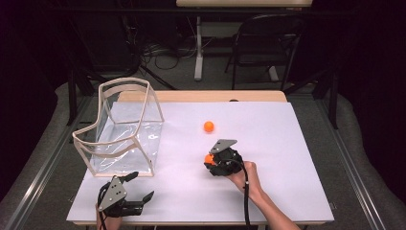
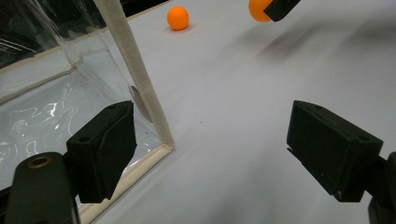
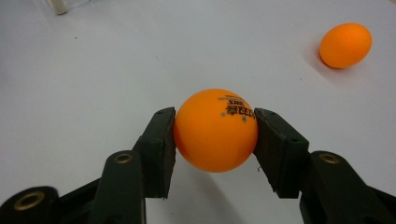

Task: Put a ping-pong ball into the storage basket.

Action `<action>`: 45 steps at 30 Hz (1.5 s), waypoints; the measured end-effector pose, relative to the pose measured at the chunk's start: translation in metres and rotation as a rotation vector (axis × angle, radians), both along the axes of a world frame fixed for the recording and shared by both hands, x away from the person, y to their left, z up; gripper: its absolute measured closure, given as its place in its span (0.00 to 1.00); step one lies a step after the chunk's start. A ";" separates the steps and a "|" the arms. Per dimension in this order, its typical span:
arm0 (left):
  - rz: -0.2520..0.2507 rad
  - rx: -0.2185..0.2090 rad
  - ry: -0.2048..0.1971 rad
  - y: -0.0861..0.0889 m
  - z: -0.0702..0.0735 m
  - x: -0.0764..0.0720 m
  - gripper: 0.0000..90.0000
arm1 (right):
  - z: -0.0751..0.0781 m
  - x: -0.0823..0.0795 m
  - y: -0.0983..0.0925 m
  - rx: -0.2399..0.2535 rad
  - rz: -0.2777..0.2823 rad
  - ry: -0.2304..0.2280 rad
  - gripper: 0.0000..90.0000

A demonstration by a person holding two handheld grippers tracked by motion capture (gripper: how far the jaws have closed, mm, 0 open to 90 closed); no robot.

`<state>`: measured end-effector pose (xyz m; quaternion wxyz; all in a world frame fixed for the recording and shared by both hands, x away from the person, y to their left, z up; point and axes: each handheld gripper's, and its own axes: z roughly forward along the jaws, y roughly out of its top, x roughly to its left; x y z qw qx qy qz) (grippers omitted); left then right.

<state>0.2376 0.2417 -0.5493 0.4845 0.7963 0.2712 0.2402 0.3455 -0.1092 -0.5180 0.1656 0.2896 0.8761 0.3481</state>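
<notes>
The right gripper had its two black jaws pinched on an orange ball, one jaw on each side, with dark printed lettering showing on the ball's top. In the high view that gripper sat right of the table's middle, held by the person's right hand, the ball peeking out at its left end. From the left gripper view the held ball appeared at the top edge, just above the white surface.

A second orange ball lay loose on the white table, farther away than the held one and apart from it; it showed at the upper right in the right gripper view and near the top in the left gripper view.

The left gripper had its jaws spread wide, with nothing between them. It hovered at the near left corner of the table, just on the near side of a clear plastic bag with cream trim that stood open on the left. One trimmed corner of that bag stood just beside the left-hand jaw.
</notes>
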 end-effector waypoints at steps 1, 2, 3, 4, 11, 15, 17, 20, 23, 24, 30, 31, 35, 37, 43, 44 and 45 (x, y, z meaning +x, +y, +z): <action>0.000 0.000 0.000 0.000 0.000 0.000 0.18 | 0.000 0.000 0.001 0.000 0.003 0.000 0.55; 0.000 -0.001 0.000 0.000 0.000 0.000 0.18 | 0.000 0.000 0.002 0.000 0.004 0.000 0.55; -0.001 0.002 -0.002 0.000 0.000 0.000 0.18 | 0.000 0.001 0.002 0.001 0.004 -0.001 0.55; -0.002 0.003 -0.001 0.000 0.000 0.000 0.18 | 0.000 0.001 0.003 0.002 0.007 -0.001 0.55; -0.001 0.004 0.001 0.000 0.000 0.000 0.18 | 0.002 0.003 0.010 0.010 0.014 0.002 0.56; -0.001 0.002 0.000 0.000 0.000 0.000 0.18 | 0.002 0.005 0.013 0.012 0.019 0.001 0.56; 0.002 0.002 0.000 0.000 0.000 0.000 0.18 | 0.002 0.005 0.015 0.011 0.021 0.001 0.56; 0.001 -0.001 -0.003 0.000 0.000 0.000 0.18 | 0.002 0.006 0.018 0.011 0.022 0.003 0.56; -0.002 0.000 -0.003 -0.001 0.000 0.000 0.18 | 0.004 0.005 0.022 0.012 0.028 0.000 0.56; -0.002 0.000 -0.003 -0.001 0.000 0.000 0.18 | 0.004 0.006 0.022 0.015 0.028 0.000 0.56; 0.000 0.001 -0.004 -0.001 0.000 0.000 0.18 | 0.008 0.008 0.028 0.023 0.039 0.000 0.56; 0.000 0.002 -0.004 -0.001 0.000 0.000 0.18 | 0.009 0.009 0.029 0.025 0.041 0.000 0.56; -0.001 0.002 -0.004 -0.001 0.000 0.000 0.18 | 0.010 0.010 0.031 0.026 0.045 -0.003 0.56; -0.002 -0.006 -0.002 -0.001 0.000 0.000 0.18 | 0.011 0.011 0.033 0.025 0.050 -0.002 0.56; -0.010 -0.005 0.008 -0.003 -0.001 0.002 0.18 | 0.019 0.016 0.038 0.024 0.056 -0.007 0.56; -0.012 -0.004 0.008 -0.003 -0.001 0.002 0.18 | 0.020 0.016 0.038 0.024 0.057 -0.006 0.56; -0.013 -0.010 0.009 -0.003 -0.002 0.002 0.18 | 0.021 0.017 0.039 0.030 0.057 -0.003 0.56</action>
